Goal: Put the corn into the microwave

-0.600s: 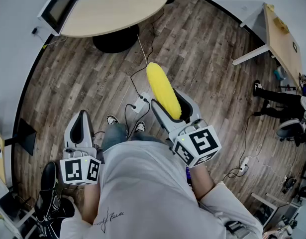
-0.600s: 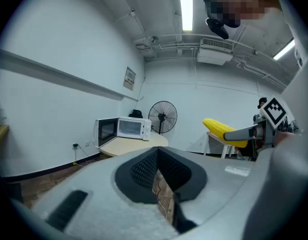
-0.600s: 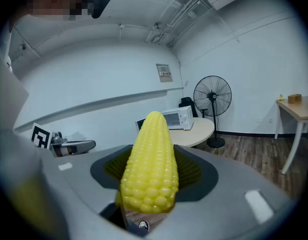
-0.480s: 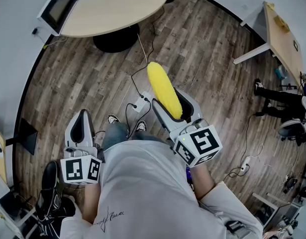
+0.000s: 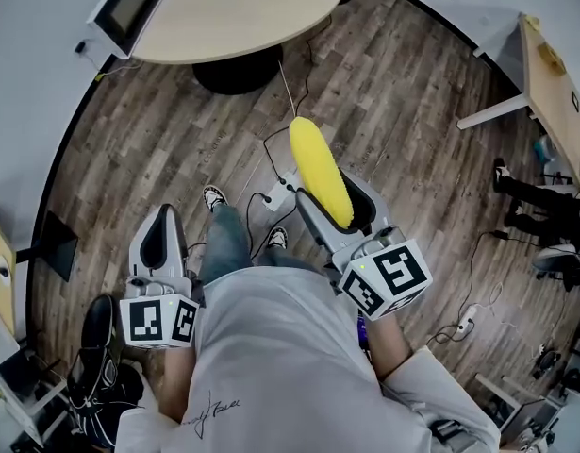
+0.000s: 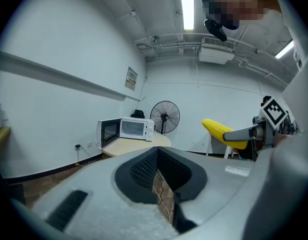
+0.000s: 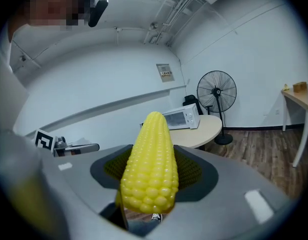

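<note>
From the head view I saw the right claw (image 5: 332, 194) clamped on the corn (image 5: 320, 171). The cob lay lengthwise between its jaws and poked out past their tips over the wooden floor (image 5: 157, 130), just right of the frame's middle. The right gripper view gave me what the head view could not: the dark pads pressed on both flanks of the cob, its blunt end toward the camera.

The left claw (image 5: 161, 226) sat at lower left. Only its own view showed me the pads meeting at the tips, closed on nothing.

The microwave (image 5: 129, 6) stood on the round tabletop (image 5: 242, 17) at the top of the head view, well apart from the corn. Both gripper views added a standing fan (image 6: 165, 116) near that tabletop. The left gripper view also caught the corn side-on near its right edge. The head view alone showed what lay below the cob — a white power strip (image 5: 282, 194) and a shoe (image 5: 212, 197) on the floor.
</note>
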A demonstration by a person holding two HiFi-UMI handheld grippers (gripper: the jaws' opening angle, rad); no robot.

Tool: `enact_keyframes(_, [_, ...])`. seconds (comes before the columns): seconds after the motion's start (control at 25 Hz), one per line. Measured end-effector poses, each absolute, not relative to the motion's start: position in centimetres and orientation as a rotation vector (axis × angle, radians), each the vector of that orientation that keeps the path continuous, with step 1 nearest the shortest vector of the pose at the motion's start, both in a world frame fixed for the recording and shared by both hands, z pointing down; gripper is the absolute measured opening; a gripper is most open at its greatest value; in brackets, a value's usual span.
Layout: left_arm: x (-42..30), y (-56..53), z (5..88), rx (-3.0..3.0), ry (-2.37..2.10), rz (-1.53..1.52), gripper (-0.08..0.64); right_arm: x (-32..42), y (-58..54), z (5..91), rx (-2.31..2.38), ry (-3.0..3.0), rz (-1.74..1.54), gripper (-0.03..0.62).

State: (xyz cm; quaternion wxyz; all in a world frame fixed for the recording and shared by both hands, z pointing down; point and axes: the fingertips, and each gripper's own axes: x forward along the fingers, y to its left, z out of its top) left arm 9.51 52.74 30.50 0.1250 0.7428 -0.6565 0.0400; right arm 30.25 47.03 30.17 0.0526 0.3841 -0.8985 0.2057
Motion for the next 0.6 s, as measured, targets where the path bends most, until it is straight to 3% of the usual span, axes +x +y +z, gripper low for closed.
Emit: enact_keyframes(0.6, [1.9,45.0,30.6,2.182,-1.890,0.157,-0.005,21.1,39.6,30.7,1.122,-2.709,0.649,0.264])
